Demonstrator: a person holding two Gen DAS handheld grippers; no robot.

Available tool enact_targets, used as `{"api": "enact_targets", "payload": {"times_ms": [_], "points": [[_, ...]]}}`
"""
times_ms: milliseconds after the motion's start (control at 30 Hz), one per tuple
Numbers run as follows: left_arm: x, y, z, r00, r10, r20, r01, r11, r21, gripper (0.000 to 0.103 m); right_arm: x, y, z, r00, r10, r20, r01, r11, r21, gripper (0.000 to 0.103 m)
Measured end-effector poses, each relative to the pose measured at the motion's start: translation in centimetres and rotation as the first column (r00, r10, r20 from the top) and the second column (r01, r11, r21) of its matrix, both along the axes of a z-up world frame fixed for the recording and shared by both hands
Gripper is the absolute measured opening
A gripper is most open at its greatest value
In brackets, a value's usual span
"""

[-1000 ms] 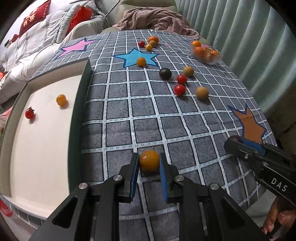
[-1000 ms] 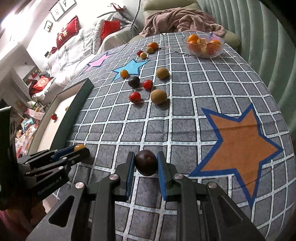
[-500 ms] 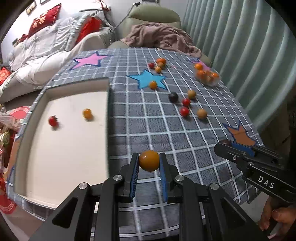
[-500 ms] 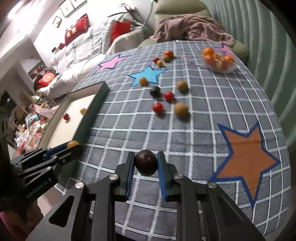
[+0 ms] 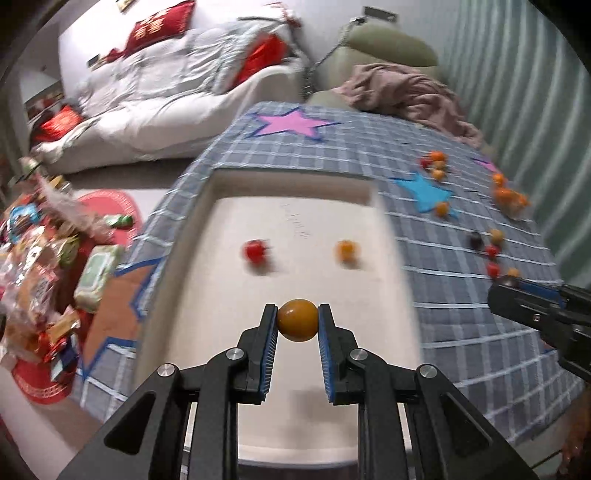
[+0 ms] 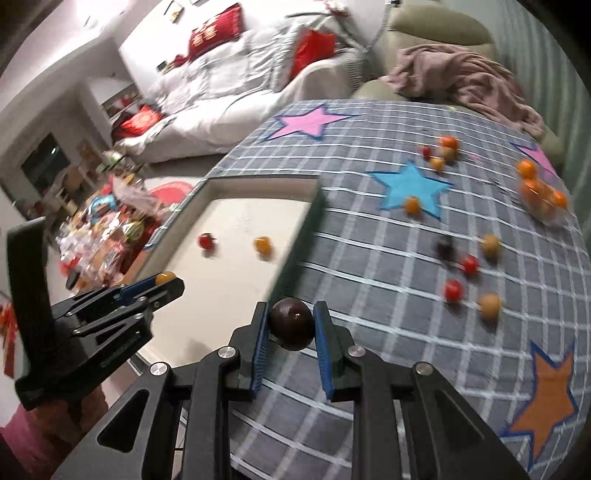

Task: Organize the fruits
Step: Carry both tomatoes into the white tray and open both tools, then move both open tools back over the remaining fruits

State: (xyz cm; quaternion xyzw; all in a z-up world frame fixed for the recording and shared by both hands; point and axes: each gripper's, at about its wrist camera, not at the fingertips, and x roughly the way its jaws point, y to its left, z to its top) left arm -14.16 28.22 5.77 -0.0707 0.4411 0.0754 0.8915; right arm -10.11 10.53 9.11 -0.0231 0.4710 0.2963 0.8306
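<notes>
A home living room: white sofa [image 6: 236, 92] with red cushions [image 6: 216, 35], blanket-draped armchair [image 6: 443, 66].

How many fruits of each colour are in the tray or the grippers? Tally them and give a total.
Red: 1, the red fruit in the tray.
Orange: 2, the loose orange fruit in the tray, the held orange fruit in the left gripper.
Dark: 1, the dark fruit in the right gripper.
Total: 4.

left gripper [image 5: 297, 322] with orange fruit [image 5: 297, 320] now above tray [image 5: 295, 177], right gripper [image 6: 290, 324] nearer tray edge
</notes>
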Motion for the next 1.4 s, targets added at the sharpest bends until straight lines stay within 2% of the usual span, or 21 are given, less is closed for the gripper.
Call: {"api": "enact_targets", "payload": {"times_ms": [167, 467, 800, 833, 867, 900, 933, 1000, 1100, 1267, 1400], "points": [[0.7, 2.9, -1.6, 0.998, 0.051, -0.039, -0.050, 0.999, 0.018, 0.023, 1.1, 4.6, -1.3, 0.997, 0.071, -0.030, -0.072, 0.997, -0.031, 0.026], [1.7, 4.4, -3.6, 0.993, 0.079, -0.093, -0.075, 0.996, 0.042, 0.023, 3.1, 10.3, -3.7, 0.988, 0.139, -0.067, -0.145, 0.984, -0.099, 0.026], [2.2, 3.9, -4.5, 0.991, 0.068, -0.115, -0.057, 0.994, 0.093, 0.024, 3.9, 12.8, -6.4, 0.975, 0.177, -0.130, -0.198, 0.966, -0.167, 0.029], [2.2, 3.8, -4.5, 0.991, 0.067, -0.116, -0.055, 0.993, 0.100, 0.026, 3.9, 12.8, -6.4, 0.975, 0.179, -0.130, -0.199, 0.965, -0.170, 0.042], [2.1, 3.8, -4.5, 0.991, 0.072, -0.112, -0.059, 0.992, 0.116, 0.042, 3.9, 12.7, -6.3, 0.976, 0.177, -0.128, -0.197, 0.966, -0.165, 0.065], [2.1, 3.9, -4.4, 0.991, 0.076, -0.109, -0.063, 0.991, 0.117, 0.082, 3.9, 12.7, -6.2, 0.976, 0.176, -0.126, -0.194, 0.968, -0.158, 0.075], [1.9, 4.0, -4.5, 0.991, 0.087, -0.102, -0.075, 0.990, 0.119, 0.089, 3.9, 12.6, -6.0, 0.979, 0.167, -0.114, -0.184, 0.970, -0.161, 0.080], [1.5, 4.0, -4.3, 0.994, 0.091, -0.064, -0.083, 0.990, 0.115, 0.089, 4.0, 12.4, -5.7, 0.979, 0.172, -0.113, -0.188, 0.970, -0.153, 0.080], [1.5, 3.8, -4.4, 0.993, 0.083, -0.088, -0.073, 0.992, 0.103, 0.089, 4.2, 11.8, -5.0, 0.983, 0.152, -0.102, -0.165, 0.977, -0.137, 0.083], [1.2, 3.7, -3.4, 0.992, 0.095, -0.081, -0.090, 0.993, 0.071, 0.089, 4.1, 9.8, -2.4, 0.994, 0.105, -0.027, -0.108, 0.988, -0.110, 0.103], [1.2, 2.8, -2.1, 0.994, 0.081, -0.067, -0.077, 0.995, 0.059, 0.089, 4.2, 6.6, -0.7, 0.998, 0.062, -0.016, -0.063, 0.997, -0.055, 0.103]]}}
